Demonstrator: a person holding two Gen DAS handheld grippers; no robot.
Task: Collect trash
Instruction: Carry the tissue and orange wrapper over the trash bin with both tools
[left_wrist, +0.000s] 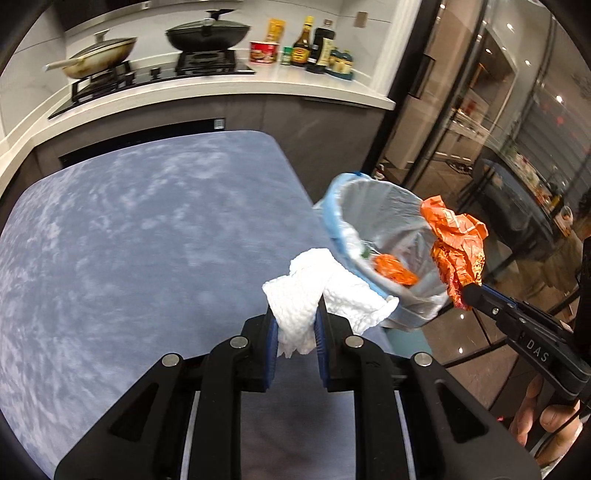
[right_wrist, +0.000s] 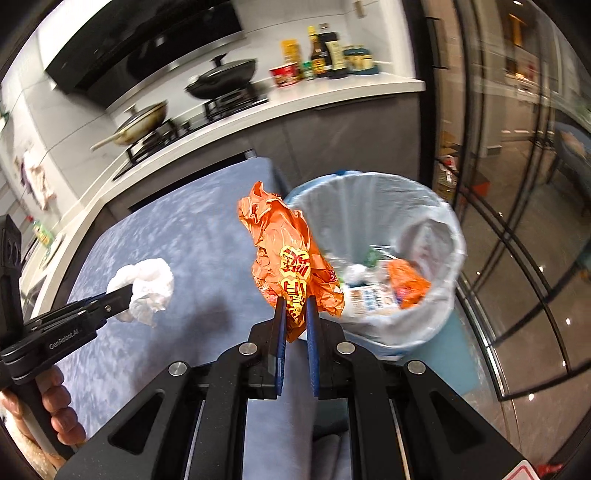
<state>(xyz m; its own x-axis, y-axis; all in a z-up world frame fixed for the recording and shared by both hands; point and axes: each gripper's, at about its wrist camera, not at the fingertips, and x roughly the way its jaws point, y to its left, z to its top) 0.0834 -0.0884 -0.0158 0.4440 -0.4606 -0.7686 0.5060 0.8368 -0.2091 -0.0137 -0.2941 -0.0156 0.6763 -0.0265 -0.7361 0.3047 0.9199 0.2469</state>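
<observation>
Trash sits in both grippers, with the bin (right_wrist: 373, 221) as the landmark. Left gripper (left_wrist: 295, 321) has its fingers closed narrow on a crumpled white tissue (left_wrist: 314, 291), which bulges out above the pads and hangs a little below them. In the left wrist view the tissue lies just beside the bin's near rim, over the edge of the blue table (left_wrist: 147, 229); in the right wrist view it is off to the bin's left, above the table.

Right gripper (right_wrist: 295, 306) is pinched nearly shut on a crumpled orange wrapper (right_wrist: 280, 240) with yellow and red print. The wrapper stands up from the pads just left of the bin's rim in the right wrist view; in the left wrist view it overlaps the rim on the side away from the table.

The bin is lined with a pale bag (right_wrist: 424, 229) folded over its rim and stands on the floor against the table's corner. Inside lie another orange wrapper (right_wrist: 408, 284), some white scraps and printed packaging.

A hand (right_wrist: 59, 417) grips the left gripper's handle, away from the bin; fingers (left_wrist: 546, 421) show under the right gripper's handle.

Beyond the bin and table runs a counter (left_wrist: 295, 85) with two lidded pans (left_wrist: 207, 33) on a hob and a row of bottles (left_wrist: 314, 48). Glass doors (right_wrist: 517, 221) stand just beside the bin, opposite the table.
</observation>
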